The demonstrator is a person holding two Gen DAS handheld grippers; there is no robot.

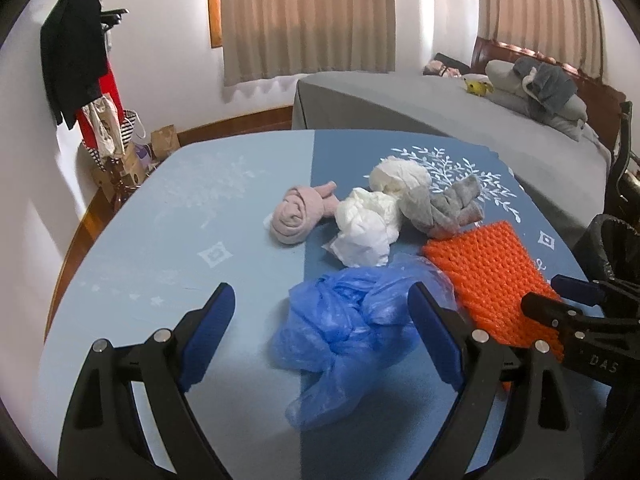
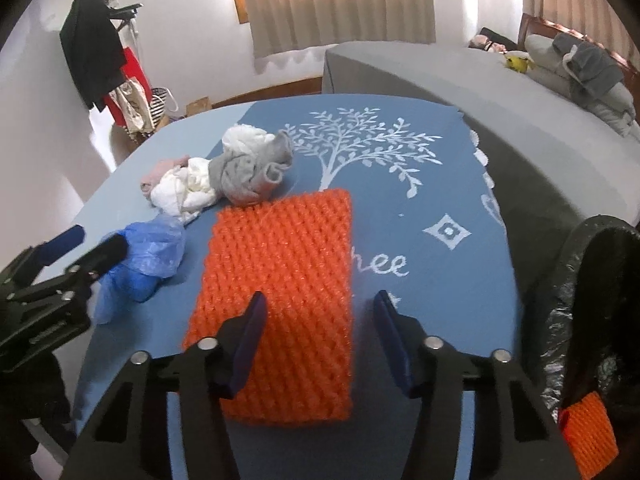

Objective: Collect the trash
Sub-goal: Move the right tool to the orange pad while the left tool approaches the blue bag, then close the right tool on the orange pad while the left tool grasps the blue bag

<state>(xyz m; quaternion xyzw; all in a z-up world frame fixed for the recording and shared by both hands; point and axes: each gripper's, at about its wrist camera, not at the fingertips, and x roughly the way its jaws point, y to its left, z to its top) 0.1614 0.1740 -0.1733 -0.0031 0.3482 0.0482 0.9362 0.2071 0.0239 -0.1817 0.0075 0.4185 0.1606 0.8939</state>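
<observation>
In the left wrist view, the left gripper (image 1: 322,312) is held over a blue table (image 1: 168,216) with its jaws spread wide; a crumpled blue plastic bag (image 1: 340,328) lies between and just ahead of the fingers, and no pad is seen pressing on it, so the tool is released; beyond the bag, a wad of white paper (image 1: 364,228) is seen touching a rolled pink cloth (image 1: 298,212) on its left and a grey cloth (image 1: 444,208) on its right, with a second white bundle (image 1: 398,176) behind; an orange foam net (image 1: 492,272) lies flat to the right of the bag; the right gripper (image 1: 560,296) is seen at the right edge, over the net's near end; a black-lined bin (image 1: 612,248) stands beyond the table's right side.

In the right wrist view, the right gripper (image 2: 320,328) is held low over the orange foam net (image 2: 280,292); its jaws stand part open, one finger over the net and the other beside the net's right edge; whether a pad touches the net cannot be told, and no grasp is seen; the blue plastic bag (image 2: 148,256) lies to the left, with the left gripper (image 2: 92,244) at it; the white paper (image 2: 180,192) and the grey cloth (image 2: 248,176) lie beyond the net's far end; the bin (image 2: 592,300) at the right holds another orange foam net piece (image 2: 588,432).
</observation>
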